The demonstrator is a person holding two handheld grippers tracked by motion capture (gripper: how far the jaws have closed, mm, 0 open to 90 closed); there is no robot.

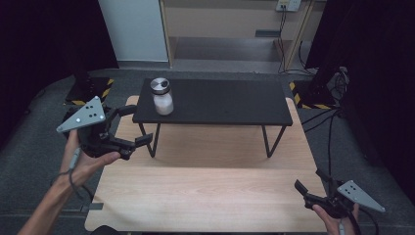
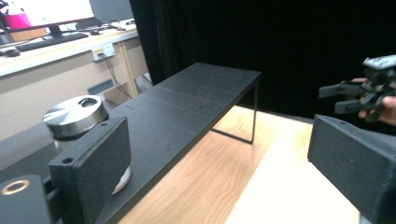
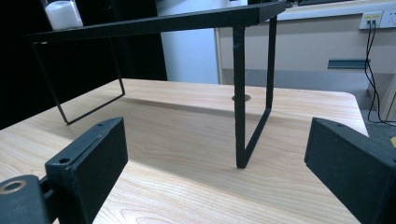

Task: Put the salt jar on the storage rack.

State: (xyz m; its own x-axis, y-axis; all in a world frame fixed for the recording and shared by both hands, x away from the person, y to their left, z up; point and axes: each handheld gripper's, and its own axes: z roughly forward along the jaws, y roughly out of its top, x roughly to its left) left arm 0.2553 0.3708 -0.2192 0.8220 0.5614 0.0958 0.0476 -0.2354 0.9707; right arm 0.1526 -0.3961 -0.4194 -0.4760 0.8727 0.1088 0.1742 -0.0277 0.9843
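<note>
Close to us, our right gripper (image 1: 313, 188) hangs low over the near right corner of the wooden table (image 1: 205, 196), with its jaws wide apart and nothing between them. From its own view we look up under the black shelf (image 3: 154, 21), and one thin metal leg (image 3: 239, 93) stands right ahead of it. If we push this gripper forward, we think it could bump that leg and shake the shelf. A bit farther off, our left gripper (image 1: 128, 126) is up by the left end of the shelf, jaws wide apart too and holding nothing. Just past it, the jar (image 1: 162, 96) with the shiny lid (image 2: 74, 112) stands upright on the shelf, near the left edge. We think a quick or crooked reach could knock the jar over or off that edge, and it looks like glass, so it might break.
</note>
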